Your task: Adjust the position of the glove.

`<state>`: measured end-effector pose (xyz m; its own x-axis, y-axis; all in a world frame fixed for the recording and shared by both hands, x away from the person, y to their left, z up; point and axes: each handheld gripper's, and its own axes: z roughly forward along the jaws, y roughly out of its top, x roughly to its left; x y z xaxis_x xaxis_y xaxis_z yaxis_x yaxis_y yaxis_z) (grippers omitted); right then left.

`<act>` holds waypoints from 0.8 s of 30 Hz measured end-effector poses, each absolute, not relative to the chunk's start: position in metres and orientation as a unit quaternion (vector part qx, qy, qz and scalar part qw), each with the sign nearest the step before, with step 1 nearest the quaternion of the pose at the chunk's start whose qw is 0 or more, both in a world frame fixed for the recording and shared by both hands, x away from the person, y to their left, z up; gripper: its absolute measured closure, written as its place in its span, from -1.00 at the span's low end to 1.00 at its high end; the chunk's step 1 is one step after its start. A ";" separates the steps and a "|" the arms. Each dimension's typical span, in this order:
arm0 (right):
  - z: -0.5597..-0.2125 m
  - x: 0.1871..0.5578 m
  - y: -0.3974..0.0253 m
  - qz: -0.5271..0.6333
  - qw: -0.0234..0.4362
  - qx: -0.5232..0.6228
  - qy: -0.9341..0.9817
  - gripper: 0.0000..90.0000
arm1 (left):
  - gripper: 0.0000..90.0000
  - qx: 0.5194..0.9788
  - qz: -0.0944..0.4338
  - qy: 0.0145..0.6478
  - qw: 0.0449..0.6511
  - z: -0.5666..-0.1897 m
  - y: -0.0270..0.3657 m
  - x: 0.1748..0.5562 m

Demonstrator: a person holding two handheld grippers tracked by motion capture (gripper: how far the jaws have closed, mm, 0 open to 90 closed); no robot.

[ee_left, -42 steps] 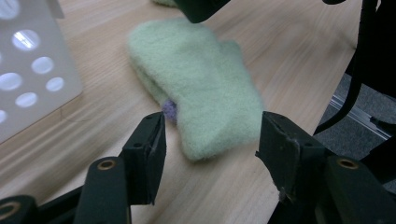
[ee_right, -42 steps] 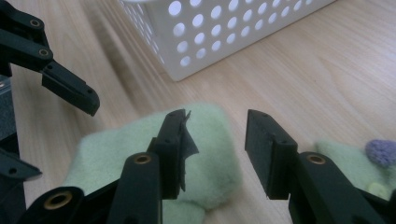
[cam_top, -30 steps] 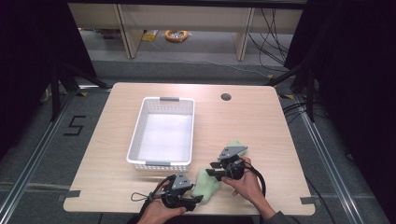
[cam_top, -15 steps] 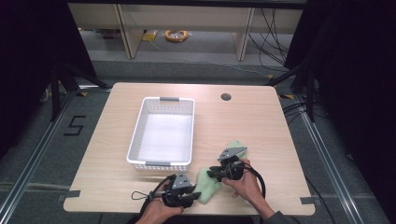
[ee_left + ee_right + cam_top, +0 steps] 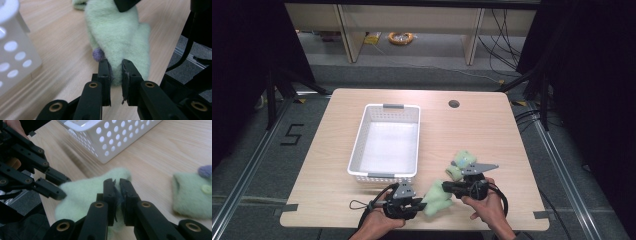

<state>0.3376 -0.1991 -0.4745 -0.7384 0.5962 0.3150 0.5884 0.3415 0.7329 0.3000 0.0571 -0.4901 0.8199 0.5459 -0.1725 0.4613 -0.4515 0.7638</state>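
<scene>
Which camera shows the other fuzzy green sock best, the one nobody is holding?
The right gripper view: the loose green sock lies close up, showing a button and a purple bobble. The high view shows it small, partly behind the right gripper. The left gripper view catches just an edge.

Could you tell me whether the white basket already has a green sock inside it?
No, the white basket holds nothing in the high view; one green sock lies on the table between both tongs and the other sock beside it.

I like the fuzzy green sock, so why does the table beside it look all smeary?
In the left gripper view the table and white basket streak with blur beside the green sock; in the right gripper view the nearest black fingers look soft; the high view is sharper, dark at its sides.
</scene>
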 end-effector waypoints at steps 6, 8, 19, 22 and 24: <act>-0.474 0.314 -0.220 0.462 0.012 0.375 0.804 0.88 | 0.74 0.859 0.045 0.283 0.425 -0.486 0.050 0.309; -0.476 0.303 -0.224 0.464 0.012 0.384 0.798 0.88 | 0.74 0.869 0.033 0.274 0.411 -0.487 0.041 0.312; -0.488 0.290 -0.231 0.437 -0.005 0.411 0.800 0.88 | 0.74 0.880 0.027 0.263 0.394 -0.487 0.034 0.325; -0.493 0.291 -0.230 0.427 -0.008 0.413 0.804 0.87 | 0.73 0.891 0.021 0.249 0.378 -0.490 0.033 0.325; -0.497 0.292 -0.230 0.414 0.000 0.404 0.816 0.86 | 0.73 0.891 0.022 0.253 0.375 -0.494 0.031 0.324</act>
<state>0.2920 -0.2299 -0.4966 -0.6738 0.6588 0.3346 0.6589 0.3307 0.6757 0.3237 0.0307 -0.4942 0.8709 0.4676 -0.1514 0.4351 -0.5903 0.6798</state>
